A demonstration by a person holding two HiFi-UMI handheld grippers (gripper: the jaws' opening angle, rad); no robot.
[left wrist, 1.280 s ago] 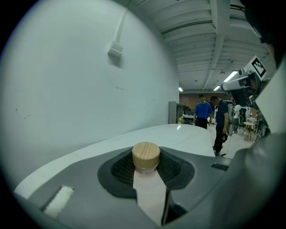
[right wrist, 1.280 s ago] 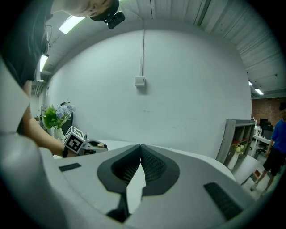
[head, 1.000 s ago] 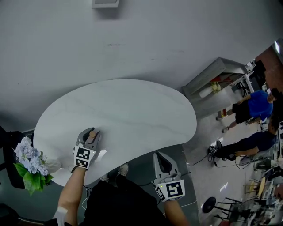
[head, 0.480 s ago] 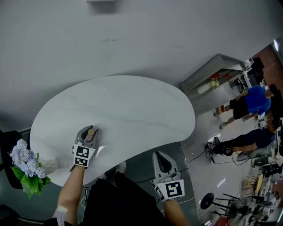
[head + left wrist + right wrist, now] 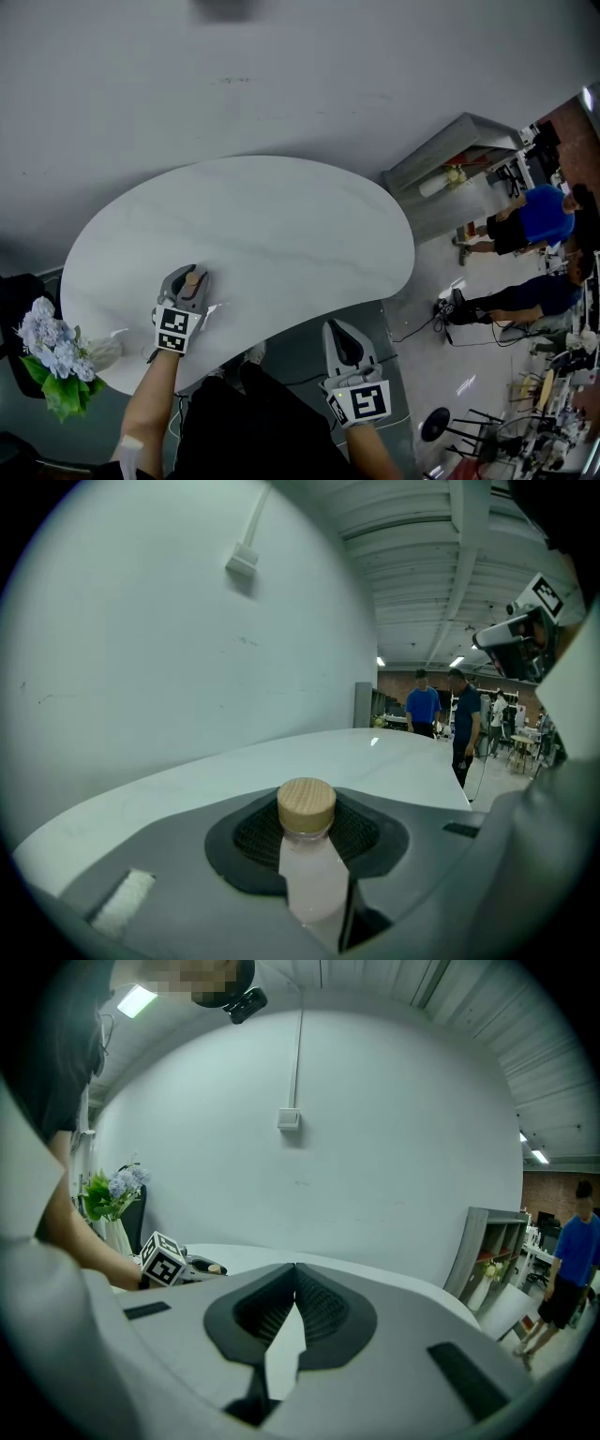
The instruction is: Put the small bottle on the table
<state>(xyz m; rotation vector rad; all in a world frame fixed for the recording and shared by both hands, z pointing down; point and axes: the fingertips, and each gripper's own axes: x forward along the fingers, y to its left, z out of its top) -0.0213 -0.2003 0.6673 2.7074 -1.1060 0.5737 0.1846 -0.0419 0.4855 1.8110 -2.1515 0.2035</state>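
My left gripper point(image 5: 190, 280) is shut on the small bottle point(image 5: 307, 864), a clear pale bottle with a tan cap point(image 5: 307, 805). The bottle lies along the jaws with its cap toward the tips. The gripper is over the near left part of the white oval table point(image 5: 272, 220). I cannot tell whether the bottle touches the tabletop. The cap point(image 5: 192, 277) shows between the jaws in the head view. My right gripper point(image 5: 337, 330) is shut with nothing in it point(image 5: 294, 1283). It hangs off the table's front edge, over the floor.
A vase of pale blue flowers point(image 5: 54, 349) stands at the table's left end, close to my left arm. A dark chair point(image 5: 17, 298) is beside it. A grey shelf unit point(image 5: 450, 169) stands to the right, and people point(image 5: 530, 220) are beyond it. A plain wall point(image 5: 281, 75) runs behind the table.
The head view has drifted slightly. Both grippers and the bottle stand as before.
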